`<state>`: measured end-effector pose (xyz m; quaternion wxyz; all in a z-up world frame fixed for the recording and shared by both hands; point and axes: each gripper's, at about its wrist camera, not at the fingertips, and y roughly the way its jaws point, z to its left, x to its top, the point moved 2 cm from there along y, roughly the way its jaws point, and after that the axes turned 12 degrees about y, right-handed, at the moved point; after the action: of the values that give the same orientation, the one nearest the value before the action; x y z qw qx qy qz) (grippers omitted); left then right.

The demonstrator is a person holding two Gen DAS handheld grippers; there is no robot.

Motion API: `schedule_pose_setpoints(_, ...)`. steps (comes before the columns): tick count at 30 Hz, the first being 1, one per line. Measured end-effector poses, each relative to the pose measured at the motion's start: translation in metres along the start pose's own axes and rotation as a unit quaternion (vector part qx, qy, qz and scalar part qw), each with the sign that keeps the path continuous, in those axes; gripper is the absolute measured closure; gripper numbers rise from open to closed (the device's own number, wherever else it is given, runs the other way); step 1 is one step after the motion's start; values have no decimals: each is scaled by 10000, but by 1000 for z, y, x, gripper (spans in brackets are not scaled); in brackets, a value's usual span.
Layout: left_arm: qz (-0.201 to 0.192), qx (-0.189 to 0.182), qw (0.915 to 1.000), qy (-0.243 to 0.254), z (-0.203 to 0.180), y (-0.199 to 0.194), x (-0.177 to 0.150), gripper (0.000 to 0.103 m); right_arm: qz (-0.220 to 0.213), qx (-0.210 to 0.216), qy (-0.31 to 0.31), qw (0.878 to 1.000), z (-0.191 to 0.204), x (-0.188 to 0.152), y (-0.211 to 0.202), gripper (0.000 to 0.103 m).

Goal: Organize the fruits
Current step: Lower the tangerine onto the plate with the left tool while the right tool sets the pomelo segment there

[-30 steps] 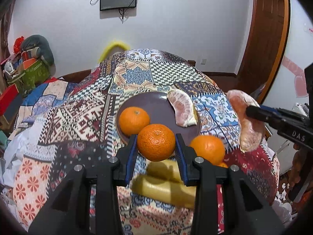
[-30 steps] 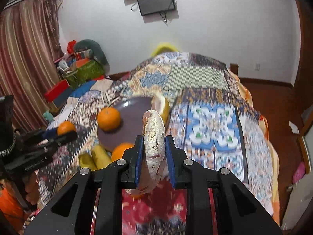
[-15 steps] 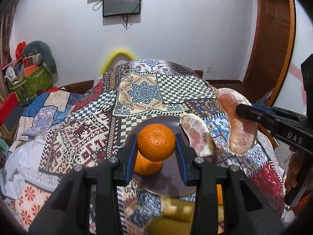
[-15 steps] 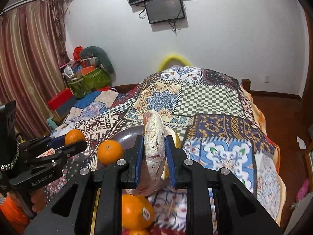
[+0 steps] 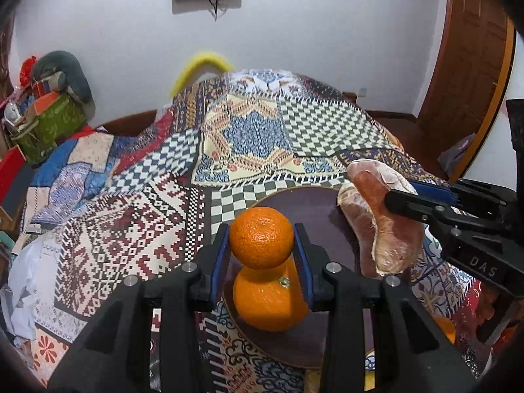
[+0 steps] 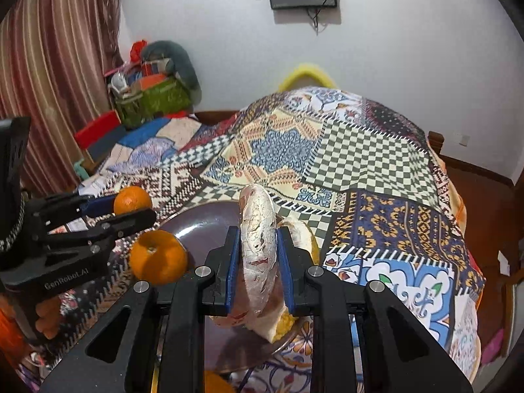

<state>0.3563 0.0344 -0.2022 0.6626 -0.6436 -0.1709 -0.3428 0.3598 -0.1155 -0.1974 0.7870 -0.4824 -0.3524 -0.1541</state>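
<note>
My left gripper (image 5: 261, 239) is shut on a small orange mandarin (image 5: 261, 236) and holds it above a dark purple plate (image 5: 314, 203). A second orange (image 5: 269, 301) lies on the plate right below it. My right gripper (image 6: 257, 255) is shut on a peeled pomelo segment (image 6: 258, 245), held on edge over the plate's right side. It also shows in the left wrist view (image 5: 389, 226). Another pomelo segment (image 5: 355, 222) lies on the plate behind it. In the right wrist view the plate (image 6: 203, 226), the lying orange (image 6: 158, 257) and the held mandarin (image 6: 132, 200) show at left.
The plate sits on a patchwork quilt (image 5: 262, 137) over a bed. Another orange (image 5: 445, 329) lies on the quilt at the lower right. A green bag with clutter (image 5: 46, 121) stands at the far left. A wooden door (image 5: 471, 65) is at right.
Both grippers have moved forward over the plate with their fruit held. The bananas and front orange have slipped out of the left view below.
</note>
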Motion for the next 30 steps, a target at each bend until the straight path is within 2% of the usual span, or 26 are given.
schedule_pose_setpoints(12,429,-21,9991,57,2,34,1,66,503,-18,-47,9987,-8,-1,35,82)
schedule_pose_setpoints(24,422,-25,9991,-67,3,42,-1,65,574,1,40,9983,-11,-7,40,80)
schedule_pose_setpoints(25,424,-32,9991,-64,3,42,-1,64,582,1,69,9983,-11,-8,40,80)
schedule_pose_setpoints(28,393,-57,9992,-74,3,40,-2,52,583,-12,94,9983,-11,-7,39,80)
schedule_pose_setpoints(30,349,-47,9994,-61,3,38,-3,51,550,10,84,9984,-10,-6,34,79)
